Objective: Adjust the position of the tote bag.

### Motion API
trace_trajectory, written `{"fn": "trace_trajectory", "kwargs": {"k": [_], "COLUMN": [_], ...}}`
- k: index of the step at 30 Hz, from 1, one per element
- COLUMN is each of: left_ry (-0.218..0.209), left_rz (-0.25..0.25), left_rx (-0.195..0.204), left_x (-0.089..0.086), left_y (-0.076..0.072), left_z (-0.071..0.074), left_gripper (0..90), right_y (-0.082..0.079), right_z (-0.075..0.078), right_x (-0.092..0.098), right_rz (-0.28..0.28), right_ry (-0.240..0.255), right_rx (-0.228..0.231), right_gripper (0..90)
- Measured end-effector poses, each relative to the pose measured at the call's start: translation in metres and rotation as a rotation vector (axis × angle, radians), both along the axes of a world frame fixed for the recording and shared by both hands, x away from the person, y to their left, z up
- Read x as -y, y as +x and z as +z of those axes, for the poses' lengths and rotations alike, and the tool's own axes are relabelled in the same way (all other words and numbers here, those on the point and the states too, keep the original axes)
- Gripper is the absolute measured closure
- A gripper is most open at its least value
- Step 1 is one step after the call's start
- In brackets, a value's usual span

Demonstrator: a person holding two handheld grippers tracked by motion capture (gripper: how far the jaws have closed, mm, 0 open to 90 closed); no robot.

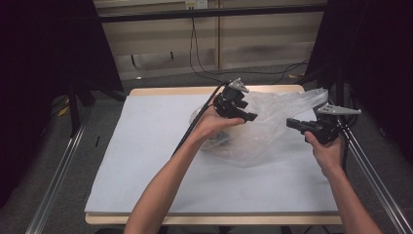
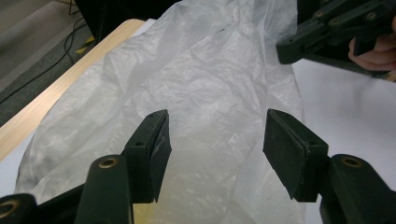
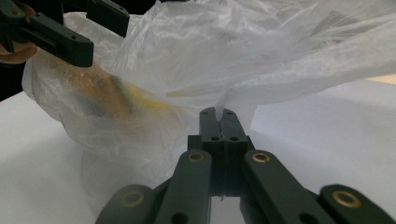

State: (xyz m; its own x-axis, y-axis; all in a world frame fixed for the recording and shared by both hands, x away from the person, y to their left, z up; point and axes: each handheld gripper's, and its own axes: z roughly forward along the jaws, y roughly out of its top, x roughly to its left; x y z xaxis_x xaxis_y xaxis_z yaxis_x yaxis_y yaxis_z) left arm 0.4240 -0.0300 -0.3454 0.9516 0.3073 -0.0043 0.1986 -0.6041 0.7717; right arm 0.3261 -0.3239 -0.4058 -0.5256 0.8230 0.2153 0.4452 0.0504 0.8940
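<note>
Our right gripper [image 3: 218, 116] pinches the bag [image 1: 272, 122] to anchor it, while our left gripper [image 2: 212, 140] gapes above, ready to grab.

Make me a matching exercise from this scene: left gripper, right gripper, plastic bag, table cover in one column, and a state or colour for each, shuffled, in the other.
1. left gripper
2. right gripper
3. plastic bag
4. table cover

A. pale blue, flat
B. jaws apart, over the film
C. translucent, crumpled, something yellowish inside
D. jaws shut on a pinch of film

Pairs: 1-B, 2-D, 3-C, 4-A
</note>
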Motion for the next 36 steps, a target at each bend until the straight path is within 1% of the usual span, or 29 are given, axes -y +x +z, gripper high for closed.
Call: {"fn": "trace_trajectory", "kwargs": {"k": [1,2,3,4,5,7,8,9,11,12,13,15,17,18,20,21,22,23,25,27,29,30,32,36], "left_ry": [0.016,0.048,0.043,0.056,0.085,0.124,0.123,0.125,0.112,0.093,0.077,0.077,0.060,0.039,0.022,0.003,0.000,-0.018,-0.052,-0.065,-0.105,-0.112,-0.109,-0.145], "left_rz": [-0.004,0.015,0.024,0.023,0.030,0.037,0.041,0.041,0.045,0.048,0.048,0.040,0.030,0.035,0.025,0.035,0.018,0.029,0.026,0.028,0.031,0.031,0.034,0.048], "left_rx": [-0.001,0.011,0.009,0.013,0.038,0.061,0.057,0.063,0.046,0.042,0.029,0.029,0.022,0.024,0.027,0.027,0.031,0.031,0.029,0.027,0.017,0.016,0.018,0.009], "left_x": [-0.001,-0.002,-0.002,-0.003,-0.005,-0.008,-0.011,-0.014,-0.019,-0.021,-0.023,-0.025,-0.026,-0.027,-0.030,-0.032,-0.035,-0.038,-0.047,-0.054,-0.062,-0.066,-0.071,-0.081], "left_y": [0.001,0.001,0.001,0.001,0.002,0.002,0.003,0.005,0.006,0.007,0.008,0.009,0.008,0.007,0.006,0.004,0.003,0.002,0.002,0.002,0.001,0.001,0.001,0.000], "left_z": [0.000,0.000,0.000,0.000,0.001,0.000,-0.001,-0.002,-0.004,-0.005,-0.005,-0.003,-0.001,0.000,0.003,0.004,0.006,0.008,0.011,0.013,0.012,0.012,0.012,0.010], "left_gripper": [42.5,45.8,47.4,51.5,56.5,65.6,68.0,74.6,85.6,89.8,90.0,90.0,90.0,90.0,90.0,90.0,90.0,90.0,90.0,90.0,90.0,90.0,90.0,90.0], "right_y": [0.000,0.000,0.000,0.001,0.001,0.000,0.000,0.000,-0.001,-0.001,-0.001,-0.001,-0.001,-0.001,-0.001,-0.001,-0.002,-0.002,-0.003,-0.004,-0.005,-0.005,-0.006,-0.005], "right_z": [0.000,0.000,0.000,0.000,0.000,0.000,0.000,0.001,0.002,0.003,0.004,0.006,0.007,0.008,0.009,0.009,0.009,0.010,0.010,0.012,0.013,0.014,0.014,0.015], "right_x": [0.000,-0.001,-0.001,-0.001,-0.001,-0.002,-0.002,-0.003,-0.003,-0.004,-0.004,-0.006,-0.008,-0.009,-0.010,-0.010,-0.010,-0.010,-0.011,-0.012,-0.014,-0.015,-0.018,-0.022], "right_rz": [0.001,0.003,0.006,0.007,0.008,0.011,0.012,0.015,0.015,0.015,0.017,0.021,0.028,0.030,0.036,0.038,0.036,0.037,0.039,0.048,0.068,0.070,0.079,0.085], "right_ry": [-0.005,-0.008,-0.008,-0.008,-0.005,-0.005,-0.009,-0.004,-0.009,-0.007,-0.013,-0.009,-0.011,-0.013,-0.005,-0.004,-0.007,-0.003,0.000,0.005,0.008,0.010,0.013,0.032], "right_rx": [0.000,0.001,-0.001,0.001,0.002,0.002,0.005,0.005,0.009,0.010,0.013,0.014,0.018,0.020,0.024,0.025,0.027,0.024,0.026,0.029,0.030,0.032,0.033,0.046], "right_gripper": [90.0,90.0,90.0,90.0,90.0,90.0,90.0,90.0,90.0,90.0,90.0,90.0,90.0,90.0,90.0,90.0,90.0,90.0,90.0,90.0,90.0,90.0,90.0,90.0]}}
